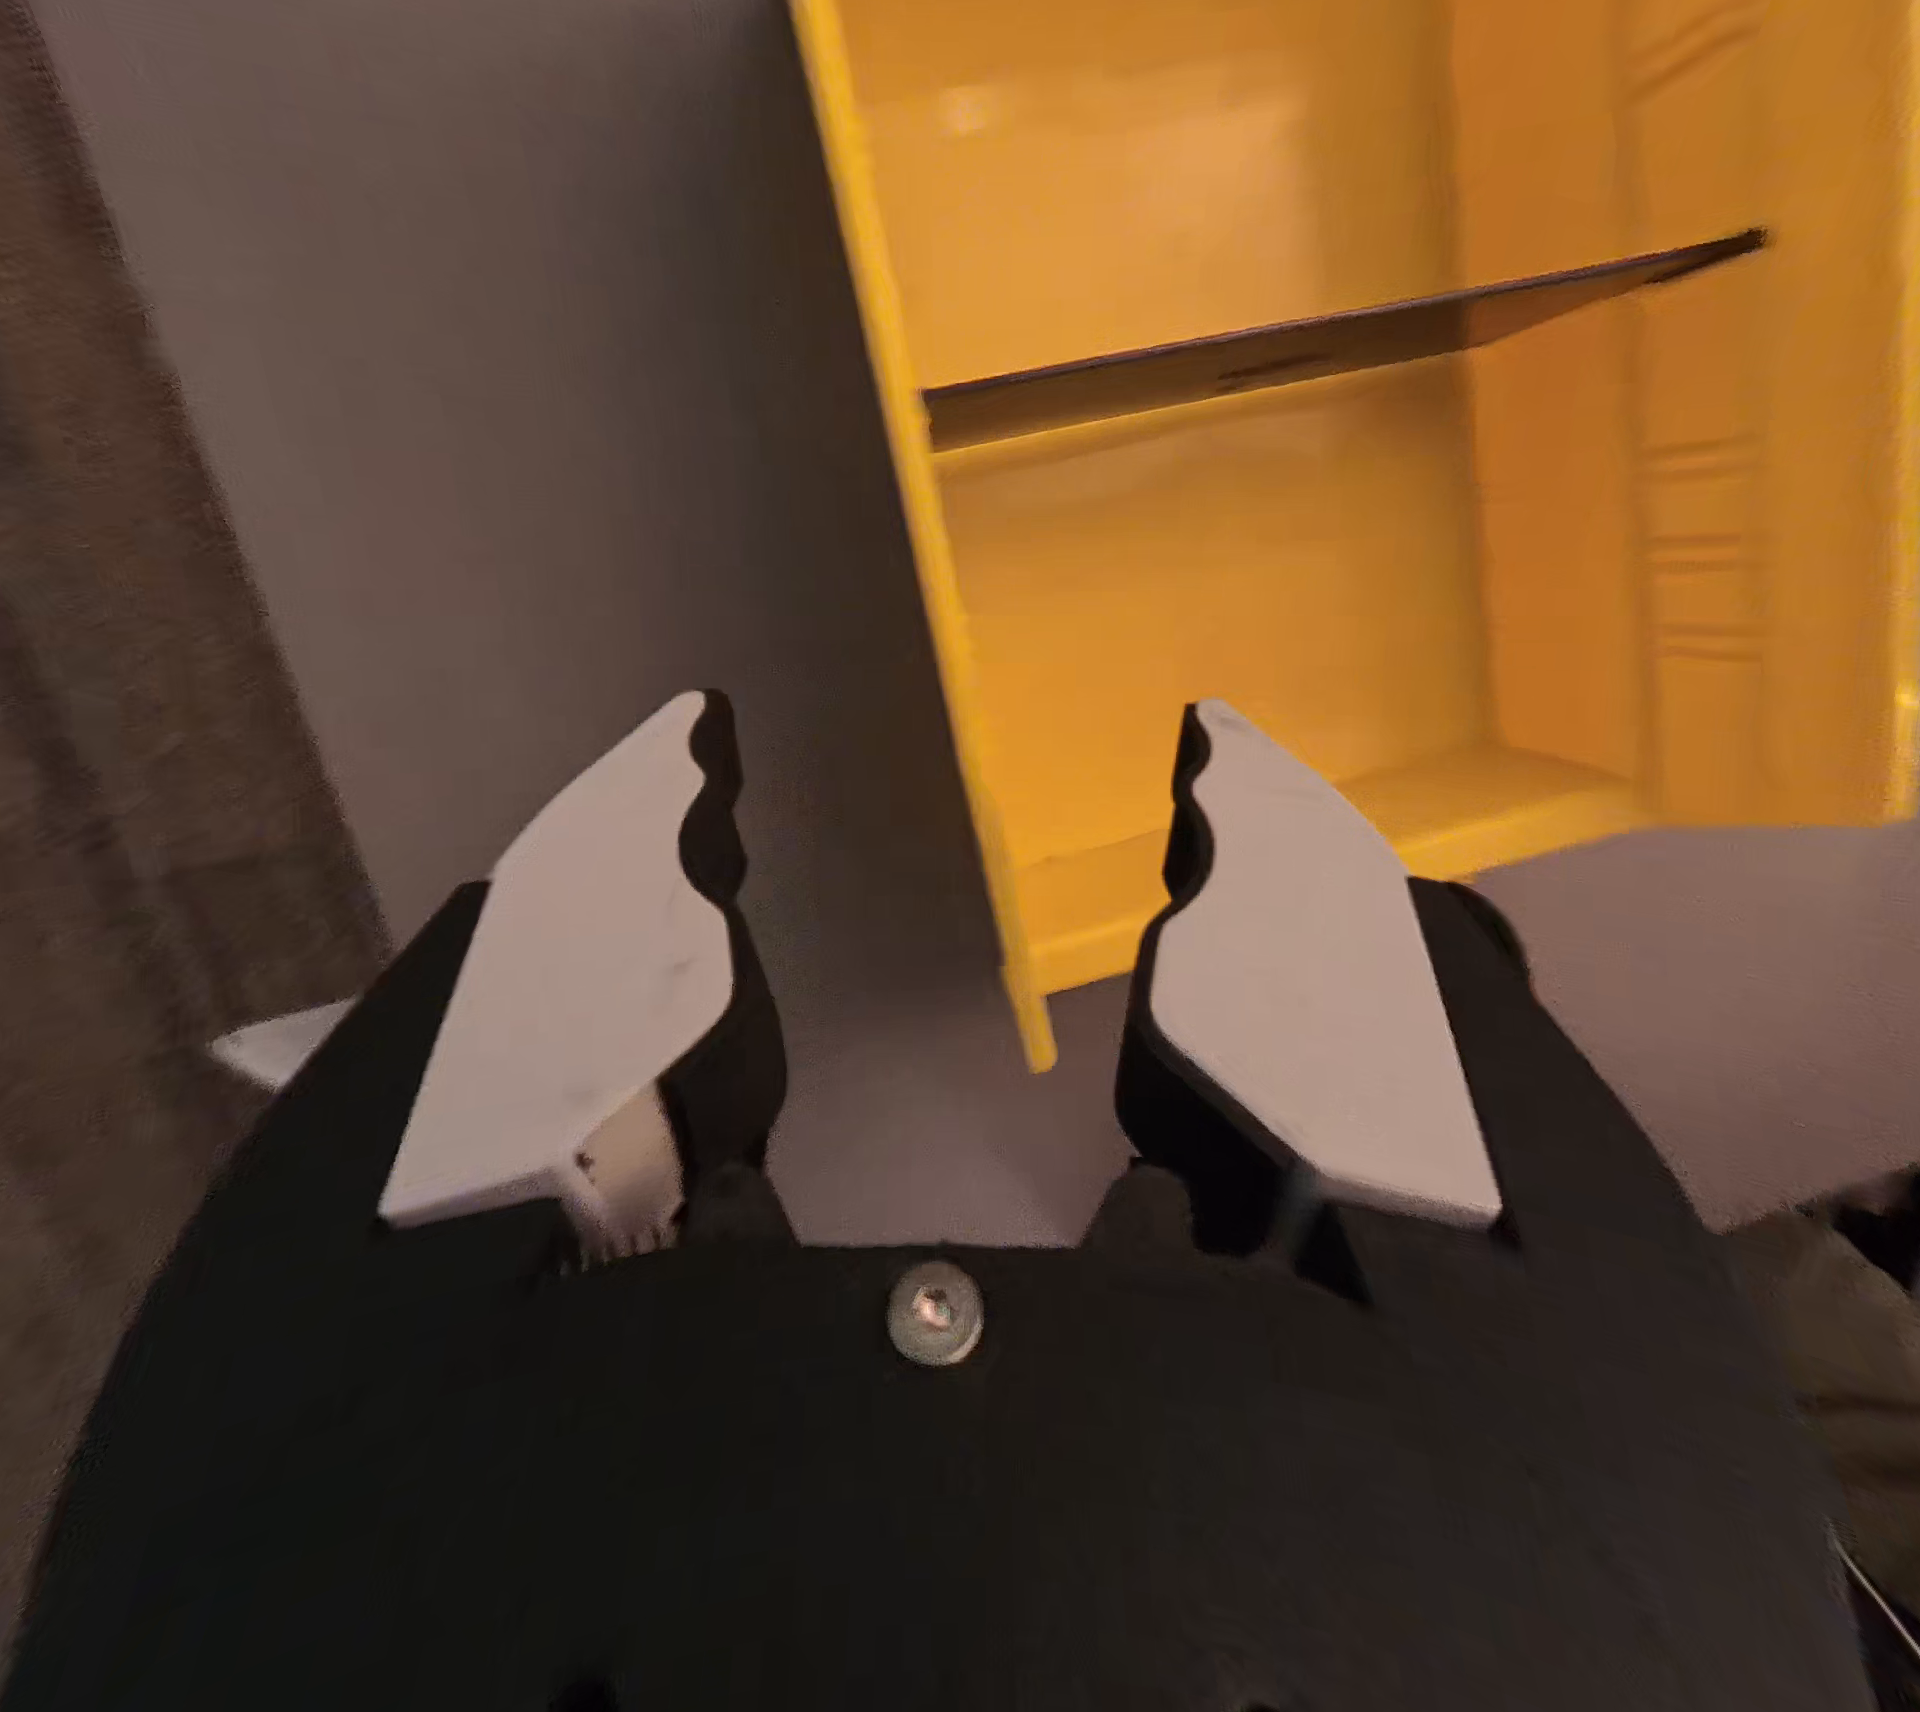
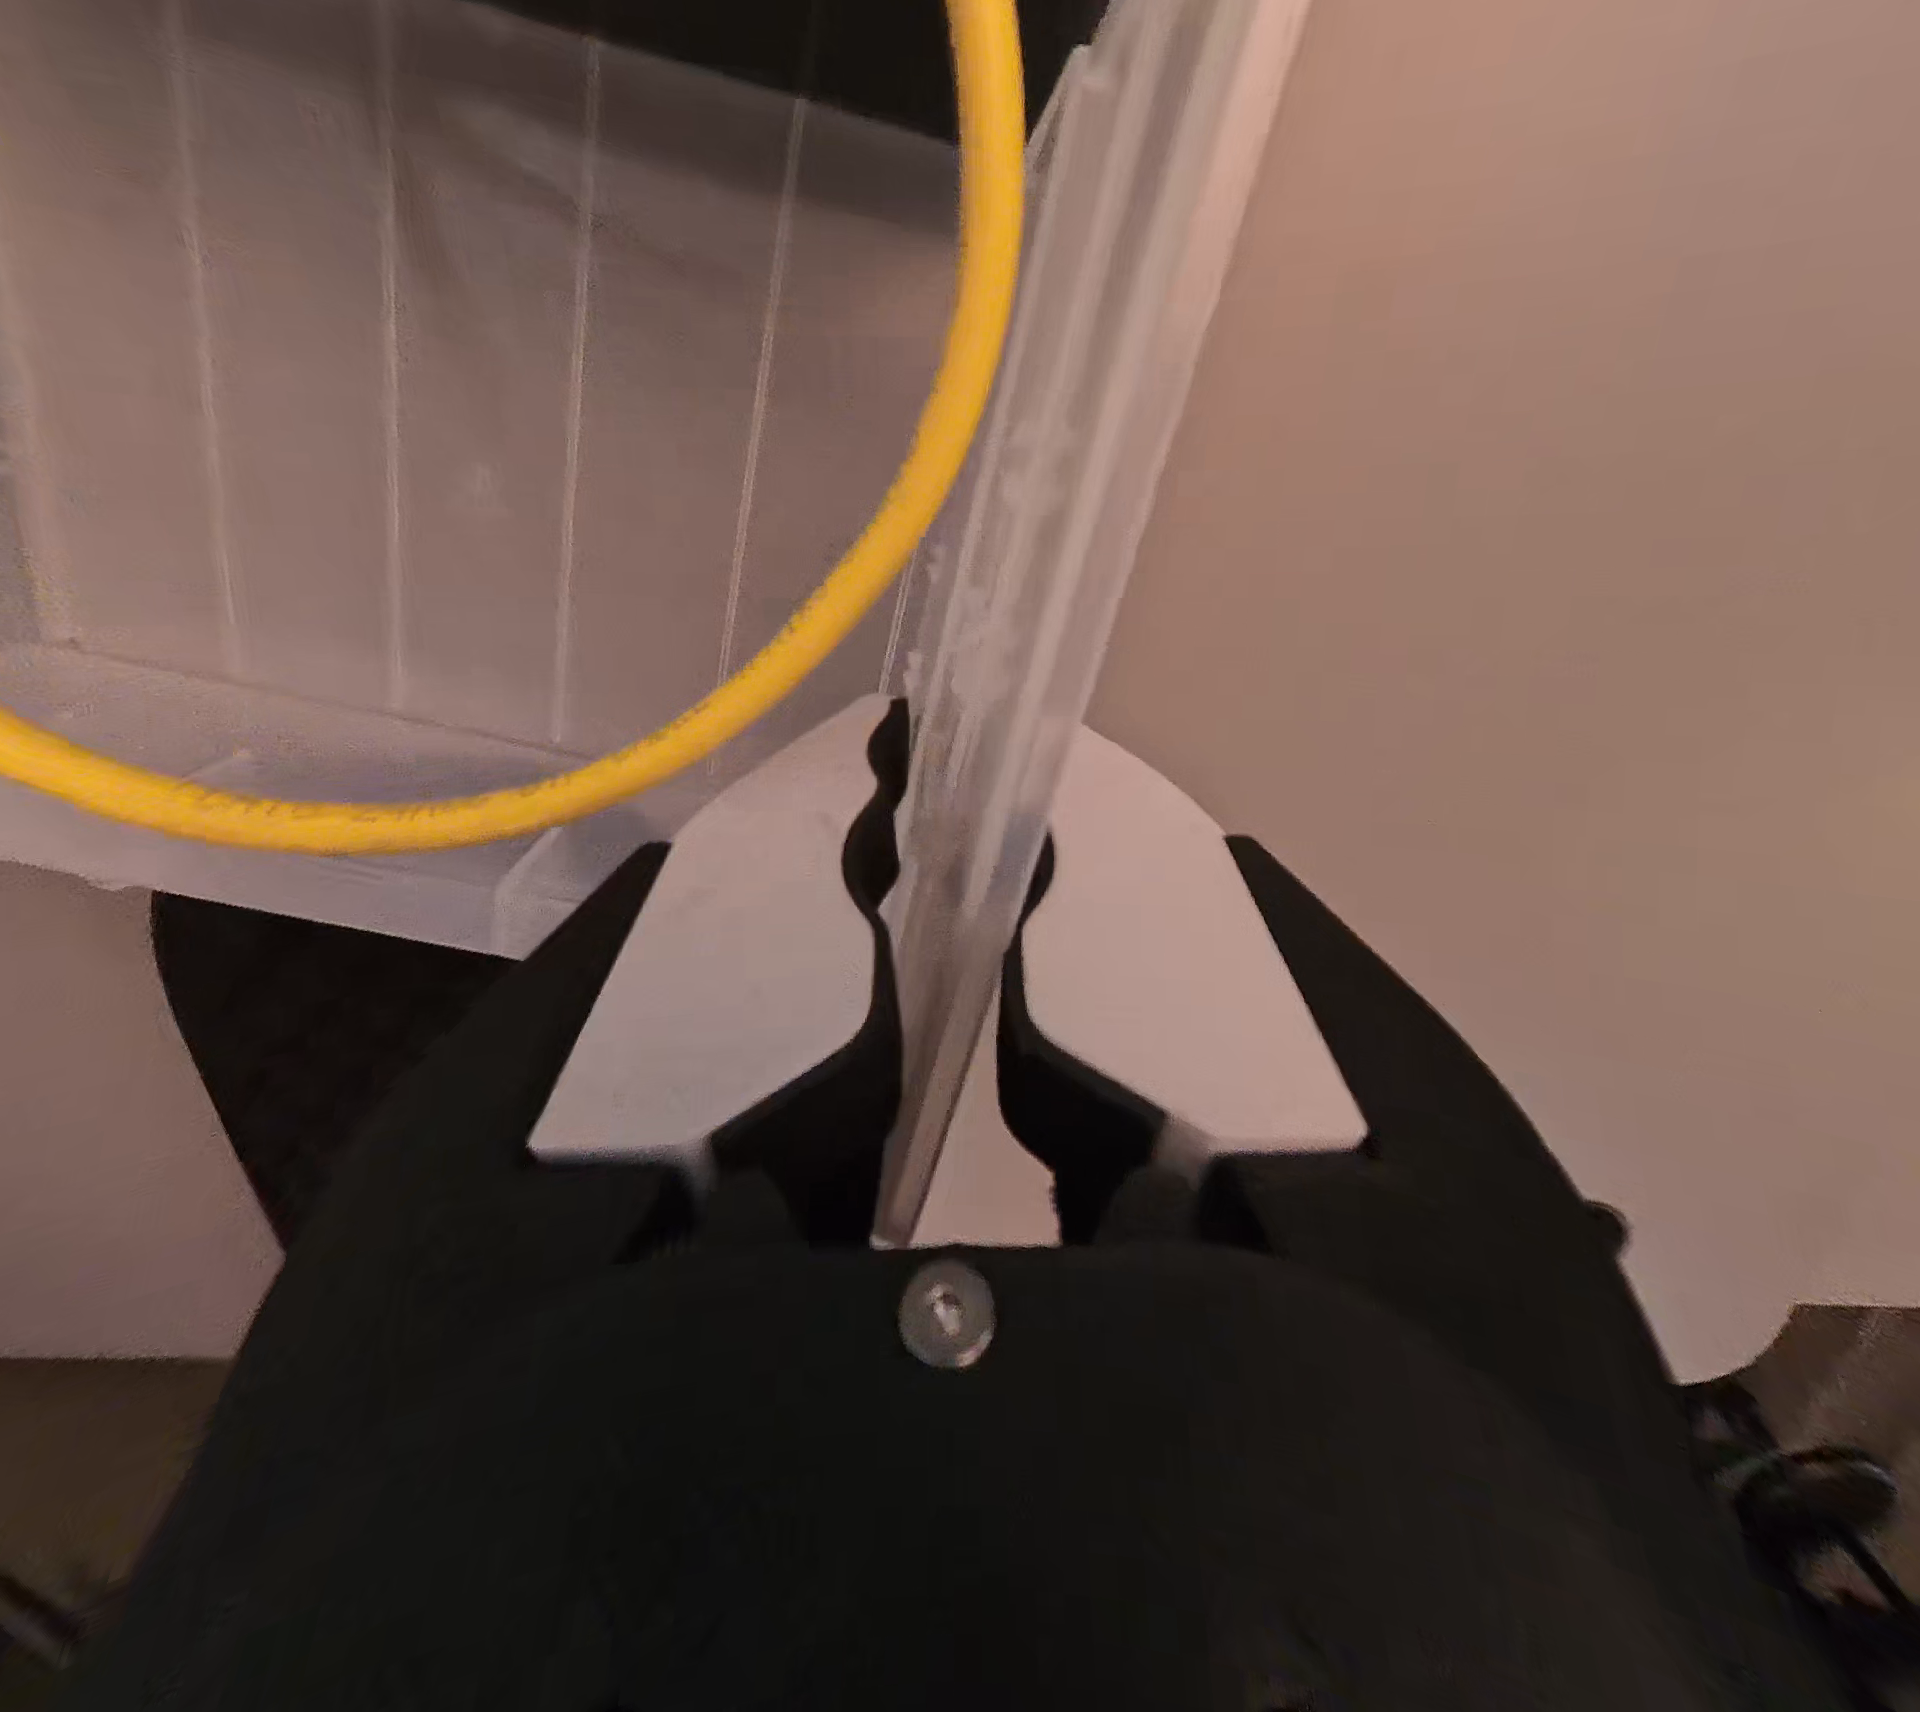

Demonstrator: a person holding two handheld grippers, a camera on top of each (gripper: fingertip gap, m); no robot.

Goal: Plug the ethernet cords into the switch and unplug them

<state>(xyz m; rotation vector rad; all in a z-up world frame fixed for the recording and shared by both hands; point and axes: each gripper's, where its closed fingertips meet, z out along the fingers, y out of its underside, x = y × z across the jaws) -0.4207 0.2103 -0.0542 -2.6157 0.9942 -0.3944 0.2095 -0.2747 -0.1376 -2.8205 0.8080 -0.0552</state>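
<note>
1. The ethernet cord (image 2: 977, 312), yellow, sweeps in a wide loop ahead of and to the left of the right tongs (image 2: 961, 789): it comes down from the top edge of the right wrist view, bends just ahead of the left fingertip and runs off to the left. It touches neither finger. No plug end is in view, so I cannot tell which way its connector points. The cord's long axis near the tongs lies roughly crosswise to the fingers.
2. The right tongs are closed almost fully on the edge of a clear plastic panel (image 2: 1049, 467), which runs forward between the fingers along their length.
3. The left tongs (image 1: 956, 727) stand well apart and hold nothing. Ahead and to their right is an open yellow case (image 1: 1195, 156) with a dark divider (image 1: 1351, 332).
4. The switch is not visible in either view.
5. Risks, as I judge them: the thin, slick panel could slip or twist in the grip; moving it could drag the loop along; both views are blurred, so aiming at a port looks unreliable.
</note>
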